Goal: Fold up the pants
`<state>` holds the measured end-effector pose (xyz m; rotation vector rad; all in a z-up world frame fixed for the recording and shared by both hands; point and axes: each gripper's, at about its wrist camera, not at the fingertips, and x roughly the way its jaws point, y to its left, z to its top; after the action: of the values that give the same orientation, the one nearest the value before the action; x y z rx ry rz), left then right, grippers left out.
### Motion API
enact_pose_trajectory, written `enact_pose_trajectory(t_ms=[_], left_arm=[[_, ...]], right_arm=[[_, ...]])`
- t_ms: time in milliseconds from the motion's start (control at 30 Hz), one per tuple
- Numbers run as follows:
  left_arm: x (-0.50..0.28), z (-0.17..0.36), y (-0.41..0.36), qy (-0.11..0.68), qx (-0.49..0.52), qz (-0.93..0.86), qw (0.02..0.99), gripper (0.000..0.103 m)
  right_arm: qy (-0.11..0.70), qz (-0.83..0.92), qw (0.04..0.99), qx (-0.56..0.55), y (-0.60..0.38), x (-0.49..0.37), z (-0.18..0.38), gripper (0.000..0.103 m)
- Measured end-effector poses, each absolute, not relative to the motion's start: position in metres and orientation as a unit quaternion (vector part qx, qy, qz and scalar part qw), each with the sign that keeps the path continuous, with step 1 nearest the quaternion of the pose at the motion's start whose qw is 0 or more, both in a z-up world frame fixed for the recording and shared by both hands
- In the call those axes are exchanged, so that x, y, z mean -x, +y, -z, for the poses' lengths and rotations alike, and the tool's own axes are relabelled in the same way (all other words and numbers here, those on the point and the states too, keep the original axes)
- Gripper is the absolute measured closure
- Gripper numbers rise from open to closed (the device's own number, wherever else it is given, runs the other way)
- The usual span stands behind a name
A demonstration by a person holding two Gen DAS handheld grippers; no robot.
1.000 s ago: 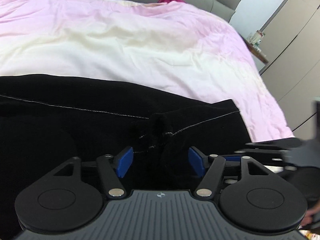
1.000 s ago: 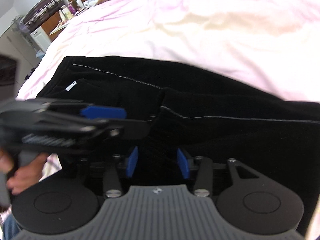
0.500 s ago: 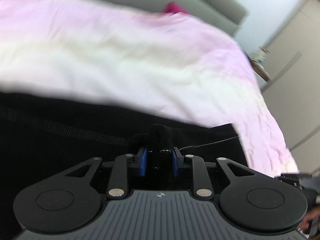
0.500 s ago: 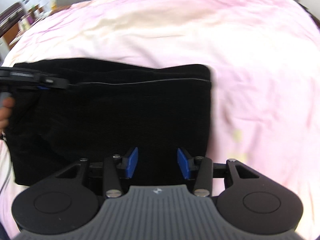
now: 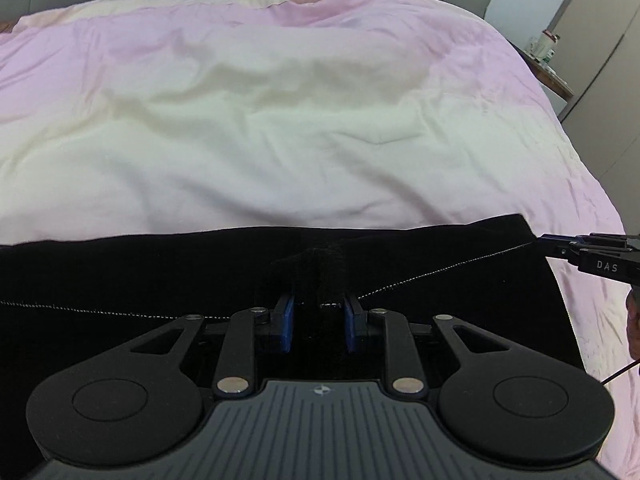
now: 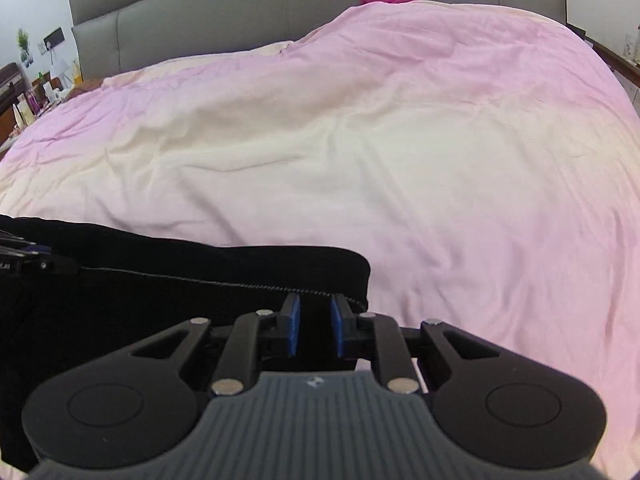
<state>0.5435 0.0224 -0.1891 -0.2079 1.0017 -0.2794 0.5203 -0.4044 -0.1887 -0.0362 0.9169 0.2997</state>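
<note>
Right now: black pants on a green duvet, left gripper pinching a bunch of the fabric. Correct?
Not quite. The duvet is pink and cream, not green, as the left wrist view shows. The rest holds: black pants lie on it, and the left gripper pinches a bunch of fabric.

The right gripper is closing its blue pads on the corner edge of the black pants, cloth between them. The pants spread leftward from the fingers over a pink-and-cream duvet. Far beyond the fingertips stands a grey headboard.
</note>
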Motion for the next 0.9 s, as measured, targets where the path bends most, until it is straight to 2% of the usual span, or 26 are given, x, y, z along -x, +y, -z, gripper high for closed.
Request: enact_pose_trajectory(t_ms=[133,267,367,400,433,533,633,667,733,833,900], left_arm=[[-0.552,0.204,0.020,0.492,0.073,0.130,0.858,0.075],[-0.555,0.209,0.016,0.497,0.066,0.119,0.857,0.074],[-0.551,0.198,0.012,0.498,0.051,0.114,0.858,0.070],[-0.547,0.191,0.008,0.492,0.031,0.108,0.863,0.060],[-0.541,0.186,0.005,0.486,0.012,0.106,0.867,0.056],[-0.516,0.167,-0.005,0.459,-0.052,0.096,0.881,0.055],[-0.483,0.148,-0.010,0.430,-0.052,0.113,0.894,0.055],[-0.473,0.142,-0.012,0.423,-0.048,0.115,0.898,0.056],[-0.457,0.139,-0.021,0.422,-0.043,0.119,0.898,0.072],[-0.447,0.153,-0.032,0.447,-0.055,0.118,0.885,0.083],[-0.447,0.167,-0.034,0.463,-0.059,0.097,0.879,0.086]], right_arm=[[0.473,-0.117,0.873,0.035,-0.398,-0.555,0.226,0.091],[0.485,-0.112,0.868,-0.002,-0.407,-0.567,0.252,0.090],[0.483,-0.114,0.868,0.024,-0.405,-0.561,0.240,0.090],[0.481,-0.118,0.869,0.027,-0.405,-0.556,0.233,0.091],[0.475,-0.130,0.870,0.028,-0.404,-0.546,0.226,0.092],[0.469,-0.161,0.868,0.041,-0.408,-0.510,0.209,0.092],[0.455,-0.182,0.870,0.052,-0.414,-0.464,0.195,0.093],[0.451,-0.186,0.871,0.049,-0.416,-0.450,0.193,0.093],[0.446,-0.188,0.874,0.049,-0.420,-0.425,0.191,0.095],[0.442,-0.194,0.873,0.070,-0.416,-0.397,0.196,0.098],[0.442,-0.190,0.874,0.077,-0.413,-0.385,0.203,0.098]])
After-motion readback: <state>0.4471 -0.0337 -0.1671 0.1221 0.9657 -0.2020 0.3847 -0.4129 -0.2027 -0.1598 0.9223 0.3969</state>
